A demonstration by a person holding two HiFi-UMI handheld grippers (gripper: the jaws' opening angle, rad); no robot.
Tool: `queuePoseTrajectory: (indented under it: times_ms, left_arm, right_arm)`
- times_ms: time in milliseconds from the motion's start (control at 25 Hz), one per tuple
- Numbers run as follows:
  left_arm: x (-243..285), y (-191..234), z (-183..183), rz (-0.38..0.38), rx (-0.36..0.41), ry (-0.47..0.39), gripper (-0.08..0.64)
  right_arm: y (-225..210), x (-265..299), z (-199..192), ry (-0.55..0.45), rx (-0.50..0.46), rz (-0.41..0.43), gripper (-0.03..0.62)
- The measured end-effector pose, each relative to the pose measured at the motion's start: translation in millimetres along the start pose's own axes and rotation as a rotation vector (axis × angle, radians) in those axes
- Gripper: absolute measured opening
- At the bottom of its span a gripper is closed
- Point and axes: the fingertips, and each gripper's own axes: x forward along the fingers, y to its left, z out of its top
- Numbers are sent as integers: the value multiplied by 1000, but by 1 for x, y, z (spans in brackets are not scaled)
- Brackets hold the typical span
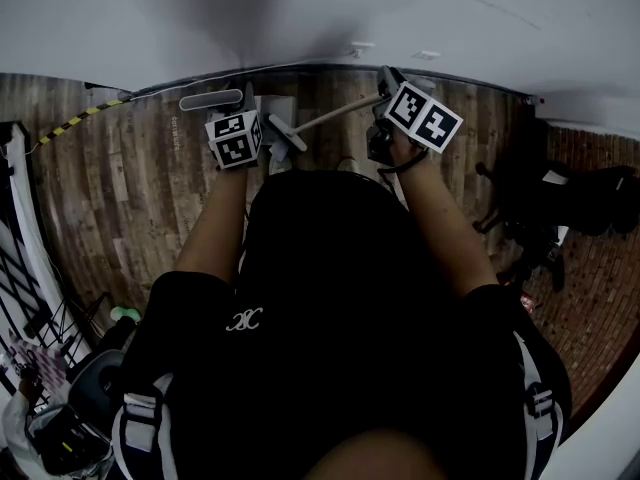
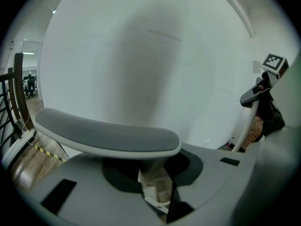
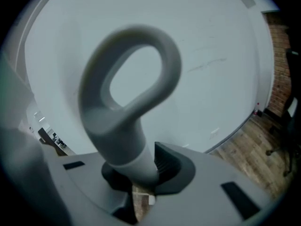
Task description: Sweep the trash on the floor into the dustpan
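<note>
Ahead — white wall [image 2: 141, 55] behind dustpan handle [image 2: 108, 135]

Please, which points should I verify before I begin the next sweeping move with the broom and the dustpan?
1. Left tongs shut on the grey flat-topped plastic dustpan handle: ok.
2. Right tongs shut on the grey loop-ended plastic broom handle: ok.
3. Dustpan mouth flat on the brown wooden floor: cannot tell, hidden.
4. Trash in view: cannot tell; pale scraps show below the left tongs.
</note>
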Motion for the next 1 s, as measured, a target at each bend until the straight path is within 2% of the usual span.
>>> queuePoseTrajectory:
  times_ms: [440,720,1000]
  left_arm:
    - [-15,-3,-12,20,-7,12,91]
    - [-25,-7,-13,27,-26,17,92]
    - [-32,-8,-13,-55,16,45,92]
  right_arm:
    - [-58,-61,9,-71,54,-5,61]
    - [-75,-80,11,-104,21,-20,61]
    - [-99,-96,6,-113,31,-68,61]
